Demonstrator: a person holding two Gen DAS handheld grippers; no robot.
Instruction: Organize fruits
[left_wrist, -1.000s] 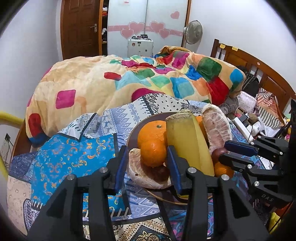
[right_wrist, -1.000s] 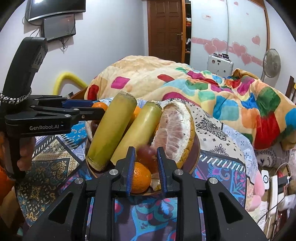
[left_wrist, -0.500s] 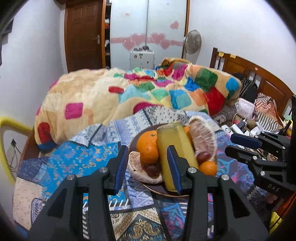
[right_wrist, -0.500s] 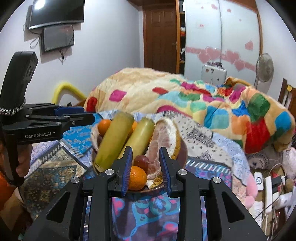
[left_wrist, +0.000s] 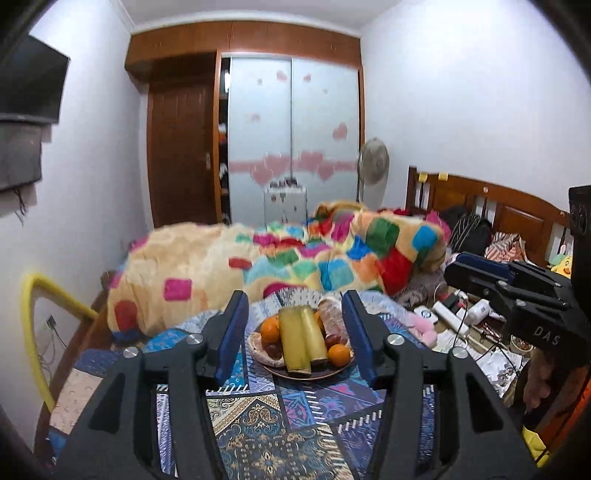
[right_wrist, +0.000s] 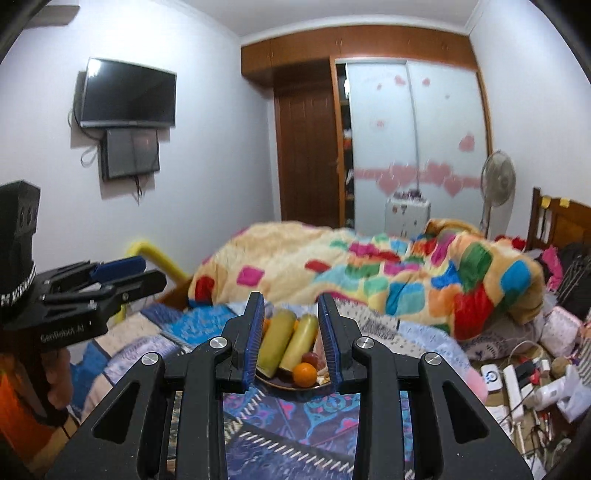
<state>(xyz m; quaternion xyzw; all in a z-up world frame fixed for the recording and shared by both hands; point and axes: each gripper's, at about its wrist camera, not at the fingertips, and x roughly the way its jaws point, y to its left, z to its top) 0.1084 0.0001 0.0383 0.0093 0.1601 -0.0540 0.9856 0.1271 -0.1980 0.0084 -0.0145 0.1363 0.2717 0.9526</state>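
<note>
A brown plate (left_wrist: 306, 374) rests on the patterned bedspread and holds two oranges (left_wrist: 339, 353), two yellow-green cylindrical pieces (left_wrist: 300, 341), peeled pomelo segments (left_wrist: 329, 318) and small dark red fruits (left_wrist: 274, 349). My left gripper (left_wrist: 293, 294) hovers well back from the plate and above it. Its jaws are opening and nothing is between them. My right gripper (right_wrist: 290, 297) is likewise back from the plate (right_wrist: 295, 386), jaws opening and empty. Each gripper also shows at the side of the other's view: right gripper (left_wrist: 460, 271), left gripper (right_wrist: 146, 275).
A colourful patchwork quilt (left_wrist: 295, 258) is heaped behind the plate. Cables, a power strip and small items (right_wrist: 517, 384) clutter the right side by the wooden headboard (left_wrist: 498, 210). A yellow rail (left_wrist: 33, 325) runs along the left. A fan (right_wrist: 496, 181) and wardrobe stand behind.
Both grippers have pulled back and upward from the plate, so the fruit now looks small and far. The left jaws have spread much wider and the right jaws somewhat.
</note>
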